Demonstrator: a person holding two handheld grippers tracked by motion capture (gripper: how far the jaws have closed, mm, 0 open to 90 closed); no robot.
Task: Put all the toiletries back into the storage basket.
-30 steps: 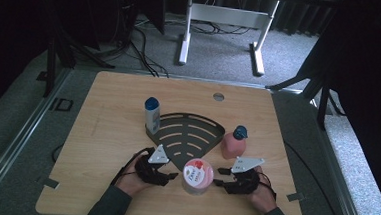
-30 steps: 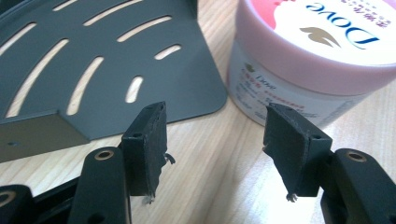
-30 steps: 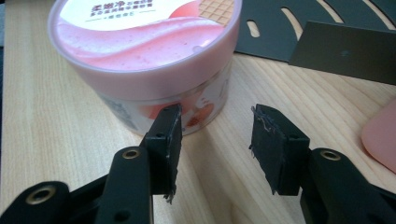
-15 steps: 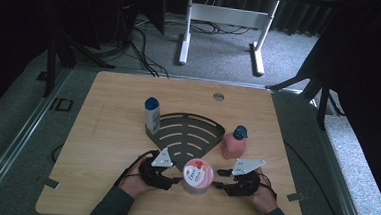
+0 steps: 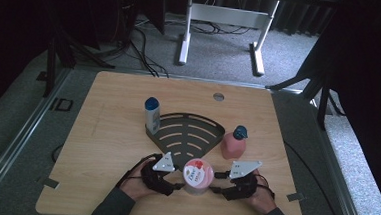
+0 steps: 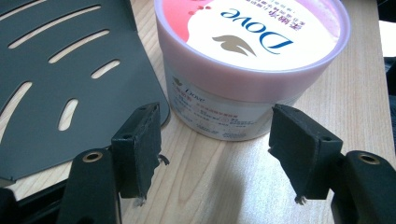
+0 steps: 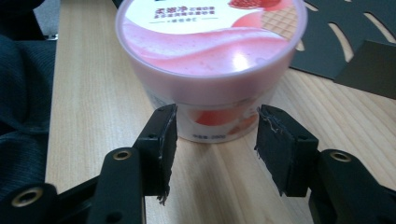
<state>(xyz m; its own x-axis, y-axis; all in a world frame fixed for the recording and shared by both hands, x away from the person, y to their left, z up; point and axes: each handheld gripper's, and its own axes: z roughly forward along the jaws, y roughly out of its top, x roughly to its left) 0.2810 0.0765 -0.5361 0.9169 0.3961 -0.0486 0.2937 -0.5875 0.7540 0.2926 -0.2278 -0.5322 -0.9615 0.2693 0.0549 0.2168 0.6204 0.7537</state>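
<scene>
right now the pink dove tub [image 5: 198, 175] stands upright on the wooden table [image 5: 107, 132] at its near edge, just in front of the black slotted corner rack [image 5: 187, 132], between the two grippers. the left gripper [image 6: 217, 158] and the right gripper [image 7: 215, 144] each face the tub's side with jaws apart, having just been opening, pads clear of it and nothing between them.

Round pink plastic Dove jar [image 5: 197, 176] with white-and-pink printed lid, upright, closed, near table's front edge, touching nothing else.
</scene>
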